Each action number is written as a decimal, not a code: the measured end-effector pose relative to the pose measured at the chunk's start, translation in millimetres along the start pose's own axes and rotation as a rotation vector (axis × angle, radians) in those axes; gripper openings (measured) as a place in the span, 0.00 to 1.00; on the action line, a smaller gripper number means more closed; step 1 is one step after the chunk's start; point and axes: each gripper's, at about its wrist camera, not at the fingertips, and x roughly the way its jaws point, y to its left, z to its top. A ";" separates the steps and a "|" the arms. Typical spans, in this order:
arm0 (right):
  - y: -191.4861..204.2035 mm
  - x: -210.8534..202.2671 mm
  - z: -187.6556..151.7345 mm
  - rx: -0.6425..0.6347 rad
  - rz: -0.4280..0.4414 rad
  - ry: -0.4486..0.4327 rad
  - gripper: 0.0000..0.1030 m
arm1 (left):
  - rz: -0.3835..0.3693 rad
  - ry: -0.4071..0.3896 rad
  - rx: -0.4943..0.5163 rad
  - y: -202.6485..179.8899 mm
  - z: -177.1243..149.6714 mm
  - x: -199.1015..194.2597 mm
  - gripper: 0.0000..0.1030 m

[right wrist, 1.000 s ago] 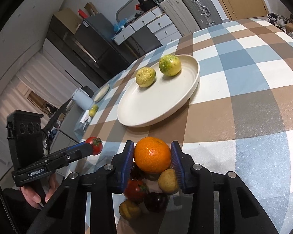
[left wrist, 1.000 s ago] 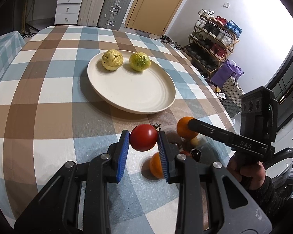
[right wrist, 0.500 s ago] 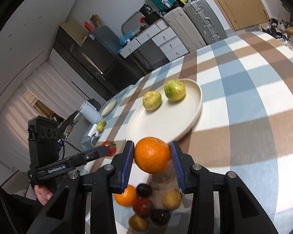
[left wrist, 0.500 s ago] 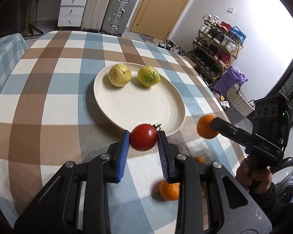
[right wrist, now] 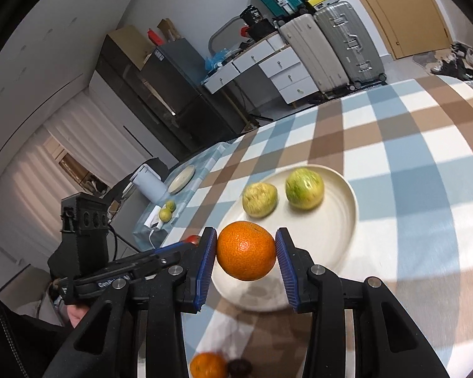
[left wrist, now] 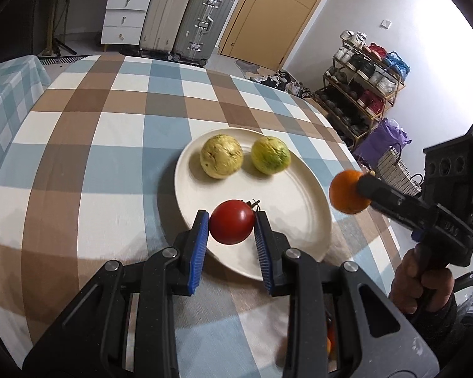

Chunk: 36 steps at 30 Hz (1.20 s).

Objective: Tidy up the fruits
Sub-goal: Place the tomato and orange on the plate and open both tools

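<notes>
Both grippers share one build: matte black plastic frames with triangular cut-outs and round silver screws at the joints. The left gripper (left wrist: 231,225) has two black fingers (left wrist: 198,245) faced with ribbed blue pads. The right gripper (right wrist: 246,255) has the same blue ribbed pads on its fingers (right wrist: 206,264). Seen from the side, each has a long black bar with white lettering, too small to read, and a boxy black block with three round holes on top. The right hand (left wrist: 416,280) shows bare skin above a dark sleeve. The left hand (right wrist: 75,315) is mostly hidden, with a black cable beside the block.
</notes>
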 end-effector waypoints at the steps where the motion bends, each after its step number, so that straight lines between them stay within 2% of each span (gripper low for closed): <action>1: 0.2 4.2 4.3 -0.005 0.002 0.002 0.38 | 0.000 0.002 -0.002 2.4 2.4 4.2 0.26; 10: -6.0 48.8 51.0 -0.025 0.015 0.011 0.38 | 0.001 0.012 -0.014 22.0 22.6 32.1 0.26; 17: -13.6 87.7 78.9 -0.018 -0.026 0.048 0.38 | 0.003 0.013 0.002 26.8 31.9 43.2 0.26; 28: -23.9 123.1 86.2 -0.020 -0.118 0.125 0.38 | -0.006 0.021 0.010 29.8 36.6 53.2 0.26; 36: -15.2 134.7 83.1 -0.089 -0.198 0.161 0.38 | -0.014 0.025 0.008 31.2 35.6 54.9 0.26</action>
